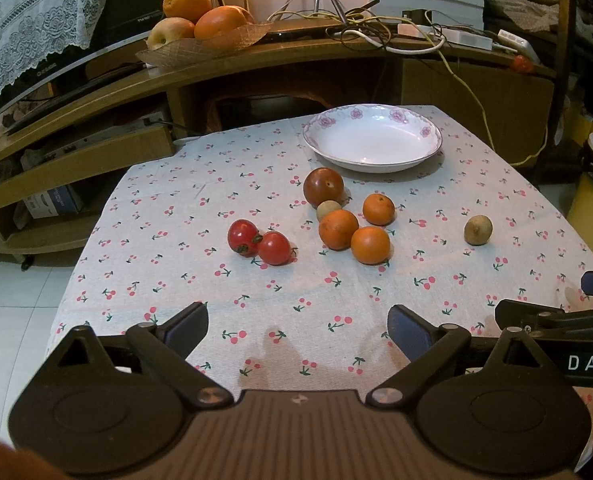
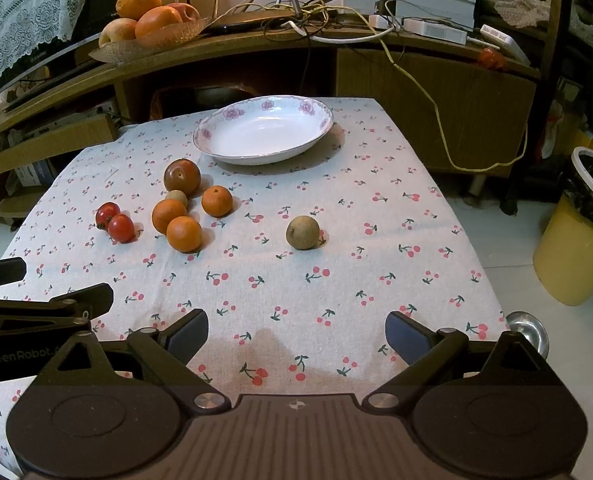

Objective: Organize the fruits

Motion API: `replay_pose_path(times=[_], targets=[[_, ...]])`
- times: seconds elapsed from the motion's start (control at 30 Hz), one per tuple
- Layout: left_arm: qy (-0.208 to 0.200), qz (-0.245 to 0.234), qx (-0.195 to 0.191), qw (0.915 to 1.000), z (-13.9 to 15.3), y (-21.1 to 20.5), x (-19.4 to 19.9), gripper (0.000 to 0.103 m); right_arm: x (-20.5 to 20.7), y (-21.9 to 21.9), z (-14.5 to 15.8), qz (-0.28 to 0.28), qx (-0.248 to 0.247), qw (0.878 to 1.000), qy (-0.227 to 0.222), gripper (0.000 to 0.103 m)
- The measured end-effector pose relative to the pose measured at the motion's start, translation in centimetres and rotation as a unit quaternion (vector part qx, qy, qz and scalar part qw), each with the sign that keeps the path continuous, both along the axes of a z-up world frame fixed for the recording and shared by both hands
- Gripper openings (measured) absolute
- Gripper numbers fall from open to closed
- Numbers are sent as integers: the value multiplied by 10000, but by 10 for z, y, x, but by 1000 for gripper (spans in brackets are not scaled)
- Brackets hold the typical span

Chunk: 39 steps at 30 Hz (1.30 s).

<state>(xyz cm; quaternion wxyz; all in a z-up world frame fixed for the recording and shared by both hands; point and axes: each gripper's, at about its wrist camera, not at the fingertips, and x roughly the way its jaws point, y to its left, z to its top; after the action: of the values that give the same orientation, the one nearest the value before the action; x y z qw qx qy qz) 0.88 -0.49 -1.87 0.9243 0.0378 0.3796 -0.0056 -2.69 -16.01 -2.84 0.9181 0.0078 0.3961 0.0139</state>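
A white floral plate (image 1: 372,162) (image 2: 232,148) stands empty at the table's far side. In front of it lie a dark red plum (image 1: 323,187) (image 2: 182,176), three small oranges (image 1: 370,245) (image 2: 184,234), two red tomatoes (image 1: 274,248) (image 2: 121,228), one small brown fruit tucked among the oranges (image 1: 327,209) (image 2: 177,197) and another alone to the right (image 1: 478,230) (image 2: 303,233). My left gripper (image 1: 298,330) is open and empty over the near cloth. My right gripper (image 2: 296,330) is open and empty beside it.
The table has a cherry-print cloth (image 1: 216,184). A wooden shelf behind holds a fruit basket (image 1: 200,40) and tangled cables (image 1: 376,28). A yellow bin (image 2: 576,248) stands on the floor to the right.
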Motion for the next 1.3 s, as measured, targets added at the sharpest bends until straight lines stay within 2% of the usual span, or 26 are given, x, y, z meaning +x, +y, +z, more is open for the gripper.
replay_pose_path(times=[0.37, 0.5, 0.7, 0.87, 1.0, 1.1, 1.3], targets=[[2, -74, 41, 10000, -5, -2, 2, 100, 2, 0, -3, 9, 14, 10000, 85, 94], [-122, -163, 143, 9997, -5, -4, 4, 100, 4, 0, -4, 43, 61, 9999, 146, 92], [-189, -207, 82, 9996, -9, 1, 10, 100, 13, 2, -5, 201, 56, 9996, 191, 90], [-342, -286, 222, 9988, -8, 0, 16, 100, 22, -1, -1, 319, 86, 9994, 133, 89], [-378, -476, 172, 9980, -10, -3, 22, 100, 34, -4, 0, 368, 2, 9993, 105, 88], [-420, -704, 289, 9962, -13, -11, 26, 100, 45, -8, 1, 402, -6, 9991, 96, 87], [-357, -1038, 159, 9938, -20, -26, 43, 100, 71, -9, -3, 733, -208, 9970, 139, 79]])
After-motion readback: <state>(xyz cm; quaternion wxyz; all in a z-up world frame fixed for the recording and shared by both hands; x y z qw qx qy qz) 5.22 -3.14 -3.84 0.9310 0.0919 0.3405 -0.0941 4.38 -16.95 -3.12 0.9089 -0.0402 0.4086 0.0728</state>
